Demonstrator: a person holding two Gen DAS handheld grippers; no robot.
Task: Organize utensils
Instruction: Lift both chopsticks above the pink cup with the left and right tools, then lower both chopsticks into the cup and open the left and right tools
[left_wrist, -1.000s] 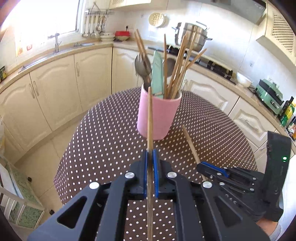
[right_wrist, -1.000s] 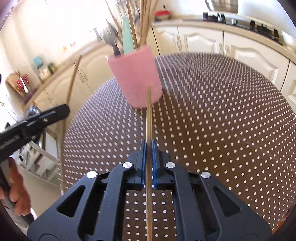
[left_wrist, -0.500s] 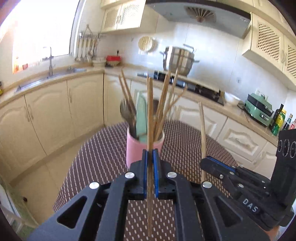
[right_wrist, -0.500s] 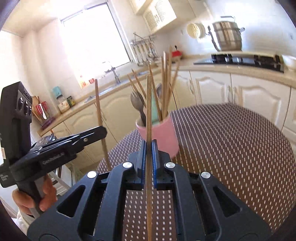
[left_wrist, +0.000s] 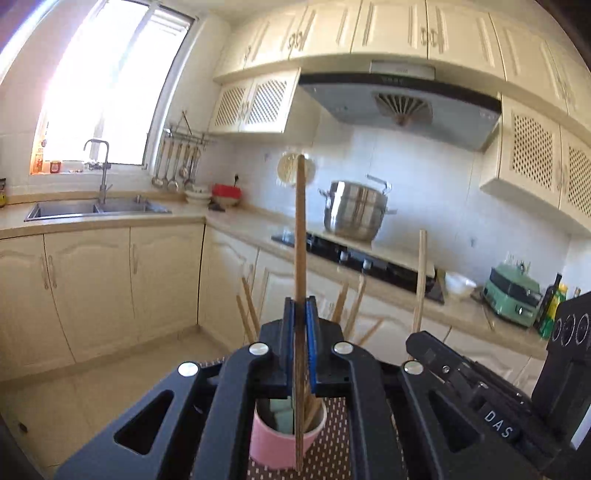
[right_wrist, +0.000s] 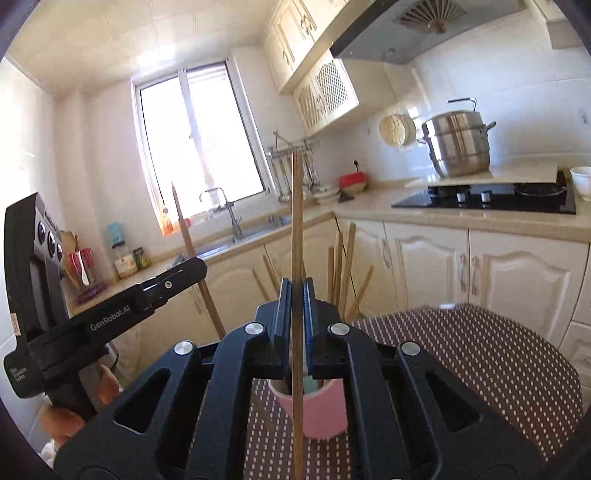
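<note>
My left gripper (left_wrist: 300, 310) is shut on a wooden chopstick (left_wrist: 300, 236) that stands upright. Its lower end hangs in front of the pink utensil cup (left_wrist: 275, 448), seen between the gripper's arms. My right gripper (right_wrist: 296, 295) is shut on a second upright chopstick (right_wrist: 296, 214) over the same pink cup (right_wrist: 325, 413). The cup holds several chopsticks (right_wrist: 341, 266) and a pale green utensil (left_wrist: 282, 417). The right gripper shows at lower right in the left wrist view (left_wrist: 421, 336); the left gripper shows at left in the right wrist view (right_wrist: 188, 269).
The cup stands on a round table with a brown polka-dot cloth (right_wrist: 480, 354). Cream cabinets (left_wrist: 92, 288) and a counter with a sink (left_wrist: 96, 208), a black hob (right_wrist: 491, 199) and a steel pot (right_wrist: 456, 144) run behind.
Both grippers have tilted up from pointing down at the table to level. Both chopsticks now stand upright, and the cup has dropped low between the gripper arms.
</note>
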